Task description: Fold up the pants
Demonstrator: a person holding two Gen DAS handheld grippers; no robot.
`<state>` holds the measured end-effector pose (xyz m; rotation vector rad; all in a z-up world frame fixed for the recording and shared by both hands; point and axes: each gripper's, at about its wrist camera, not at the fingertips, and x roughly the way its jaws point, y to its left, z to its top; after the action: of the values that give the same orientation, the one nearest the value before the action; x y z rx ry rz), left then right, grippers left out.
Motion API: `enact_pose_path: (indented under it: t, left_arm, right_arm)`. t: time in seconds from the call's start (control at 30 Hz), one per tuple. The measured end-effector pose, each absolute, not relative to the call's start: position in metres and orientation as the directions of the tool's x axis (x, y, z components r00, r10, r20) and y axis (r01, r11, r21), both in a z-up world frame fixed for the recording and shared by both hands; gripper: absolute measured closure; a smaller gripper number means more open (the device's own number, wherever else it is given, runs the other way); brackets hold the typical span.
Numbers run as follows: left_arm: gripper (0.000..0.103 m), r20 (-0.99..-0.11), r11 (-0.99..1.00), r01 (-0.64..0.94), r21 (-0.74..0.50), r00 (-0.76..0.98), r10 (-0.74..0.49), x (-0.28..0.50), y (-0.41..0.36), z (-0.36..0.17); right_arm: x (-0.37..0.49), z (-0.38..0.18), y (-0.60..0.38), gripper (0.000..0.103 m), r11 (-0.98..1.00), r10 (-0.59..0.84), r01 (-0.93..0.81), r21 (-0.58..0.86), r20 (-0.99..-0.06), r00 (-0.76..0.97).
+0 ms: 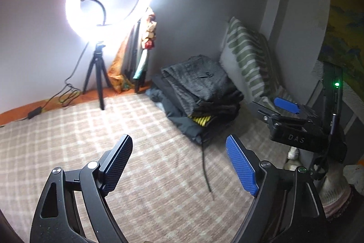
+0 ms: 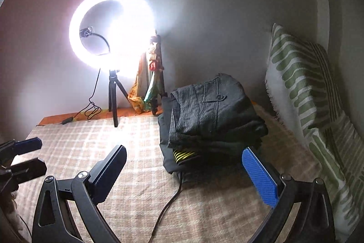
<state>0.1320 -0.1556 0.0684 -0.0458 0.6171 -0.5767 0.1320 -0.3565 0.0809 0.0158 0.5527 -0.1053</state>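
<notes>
A folded pair of dark grey corduroy pants (image 2: 211,111) lies on top of a pile of dark folded clothes (image 2: 184,156) at the far right of a bed with a beige checked cover (image 1: 91,133). A thin black drawstring (image 2: 169,204) trails from the pile toward the camera. Both the left tongs (image 1: 179,165) and the right tongs (image 2: 193,174) are spread wide above the cover, holding nothing. A green-and-white striped pillow (image 2: 302,88) leans against the wall just beside the pile; a lit ring light on a black tripod (image 2: 113,92) stands at the far edge.
</notes>
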Motion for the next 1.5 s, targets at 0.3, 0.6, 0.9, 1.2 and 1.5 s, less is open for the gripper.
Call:
enact_pose_path:
  t: [0.3, 0.6, 0.9, 1.2, 1.5]
  left_arm:
    - [0.019, -0.521, 0.907, 0.418, -0.041, 0.766, -0.377, 0.112, -0.154, 0.061]
    - [0.019, -0.529, 0.918, 0.397, -0.018, 0.775, -0.345, 0.115, -0.14, 0.051]
    - [0.018, -0.555, 0.926, 0.376, -0.037, 0.762, -0.332, 0.119, -0.13, 0.043]
    - [0.017, -0.563, 0.928, 0.371, -0.037, 0.759, -0.326, 0.118, -0.13, 0.044]
    - [0.001, -0.559, 0.932, 0.353, -0.084, 0.757, -0.337, 0.121, -0.127, 0.044]
  right_arm:
    - [0.127, 0.074, -0.352, 0.0, 0.99, -0.091, 0.132, 0.044, -0.512, 0.854]
    - [0.132, 0.057, -0.346, 0.0, 0.987, -0.105, 0.155, 0.053, -0.518, 0.849]
    - [0.138, 0.036, -0.344, 0.0, 0.984, -0.133, 0.176, 0.025, -0.552, 0.823]
    - [0.139, 0.032, -0.332, 0.0, 0.989, -0.127, 0.147, -0.006, -0.541, 0.831]
    - [0.14, 0.03, -0.338, 0.0, 0.988, -0.132, 0.154, -0.005, -0.546, 0.827]
